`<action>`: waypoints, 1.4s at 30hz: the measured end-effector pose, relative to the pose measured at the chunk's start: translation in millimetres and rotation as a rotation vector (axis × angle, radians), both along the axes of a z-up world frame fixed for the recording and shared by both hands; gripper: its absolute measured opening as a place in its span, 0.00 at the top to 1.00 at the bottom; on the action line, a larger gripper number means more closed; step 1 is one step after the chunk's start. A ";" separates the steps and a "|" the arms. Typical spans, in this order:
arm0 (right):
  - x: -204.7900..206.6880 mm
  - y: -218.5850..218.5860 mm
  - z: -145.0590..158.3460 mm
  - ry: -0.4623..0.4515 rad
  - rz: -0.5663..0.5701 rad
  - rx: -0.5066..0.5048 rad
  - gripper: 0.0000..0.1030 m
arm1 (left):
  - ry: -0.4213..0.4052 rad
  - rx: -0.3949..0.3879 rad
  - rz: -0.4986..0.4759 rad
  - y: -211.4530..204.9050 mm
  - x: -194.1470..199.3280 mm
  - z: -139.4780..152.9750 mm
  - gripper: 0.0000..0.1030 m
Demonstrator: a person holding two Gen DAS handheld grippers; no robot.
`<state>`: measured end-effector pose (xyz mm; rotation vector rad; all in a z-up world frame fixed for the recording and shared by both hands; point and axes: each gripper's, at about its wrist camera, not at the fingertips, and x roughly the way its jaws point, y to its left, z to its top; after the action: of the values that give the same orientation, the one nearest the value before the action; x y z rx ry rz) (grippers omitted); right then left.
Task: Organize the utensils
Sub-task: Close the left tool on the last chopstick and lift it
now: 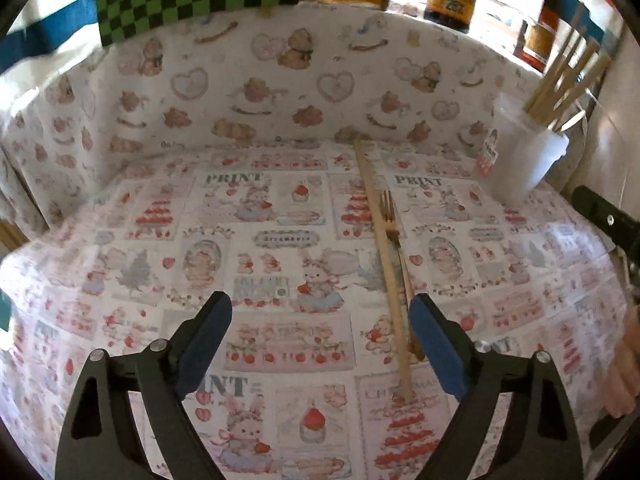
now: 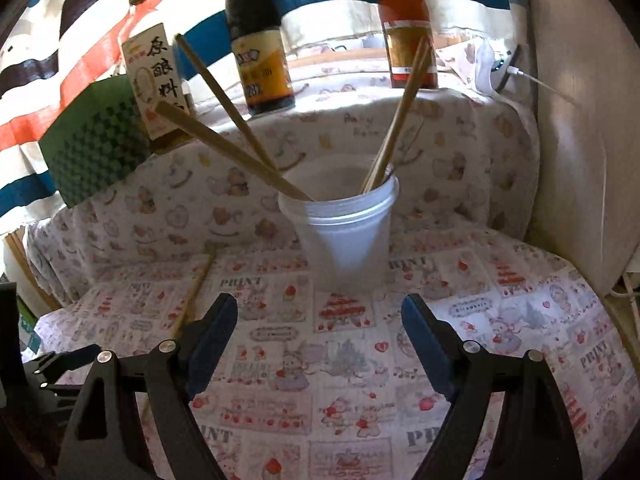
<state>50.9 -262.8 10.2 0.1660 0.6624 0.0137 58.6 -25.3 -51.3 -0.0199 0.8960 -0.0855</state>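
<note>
A: Left wrist view, entries?
B: Left gripper [image 1: 320,334], blue-padded jaws spread, gripping nothing. A long pale wooden chopstick [image 1: 382,248] lies flat on the strawberry-print tablecloth [image 1: 168,248], running twelve to six o'clock just inside the right pad. A gold metal fork [image 1: 394,236] lies against it. A translucent white plastic cup [image 1: 520,156] of chopsticks stands at two o'clock.

A: Right wrist view?
B: Right gripper [image 2: 319,338], jaws likewise apart, empty. The cup [image 2: 344,232] stands upright at twelve o'clock, four wooden chopsticks [image 2: 394,128] leaning inside. The loose chopstick [image 2: 192,300] lies at ten o'clock.
</note>
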 end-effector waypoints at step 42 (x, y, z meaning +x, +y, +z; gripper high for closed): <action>-0.1 9.1 -2.2 0.015 0.017 -0.071 0.17 | 0.003 -0.017 0.076 21.2 8.4 -4.7 1.00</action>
<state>50.9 -253.7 8.1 0.0926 0.6778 0.0054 66.9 -4.1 -56.0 -0.0697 0.8967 -0.0225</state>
